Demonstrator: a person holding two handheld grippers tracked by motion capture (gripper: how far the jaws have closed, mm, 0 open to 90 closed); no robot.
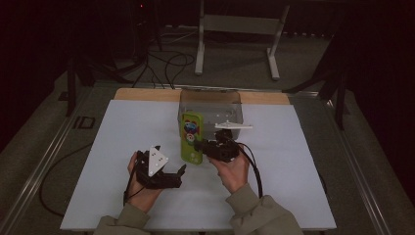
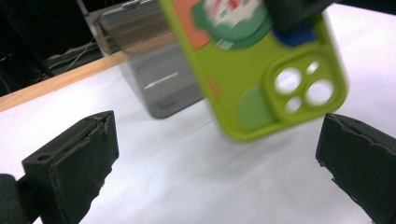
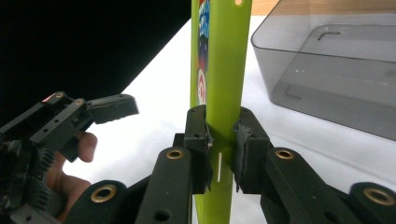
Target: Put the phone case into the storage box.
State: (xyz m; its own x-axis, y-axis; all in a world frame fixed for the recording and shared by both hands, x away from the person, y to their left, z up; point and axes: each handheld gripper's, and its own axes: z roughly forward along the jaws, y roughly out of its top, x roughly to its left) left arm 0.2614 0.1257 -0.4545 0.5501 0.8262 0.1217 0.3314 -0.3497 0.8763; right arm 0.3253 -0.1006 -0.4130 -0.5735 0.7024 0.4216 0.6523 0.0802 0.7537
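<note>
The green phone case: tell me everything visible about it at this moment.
The green phone case is lime green and looks like soft plastic or rubber, with colourful cartoon prints and a raised camera block with round cut-outs at one corner. It looks empty. The right gripper holds it, jaws shut on its thin edge. It hangs over the white table cover, in front of the grey bin. The left gripper stands open beside it, not touching.

We wear olive-green fabric sleeves on both forearms. Each hand carries a black, angular plastic claw: the left claw and the right claw. Their linkages are boxy black bars pinned with brass-coloured round rivets. Each bears a pale grey three-cornered plate on top, dotted with small holes. A thin black cable trails from the right one.
</note>
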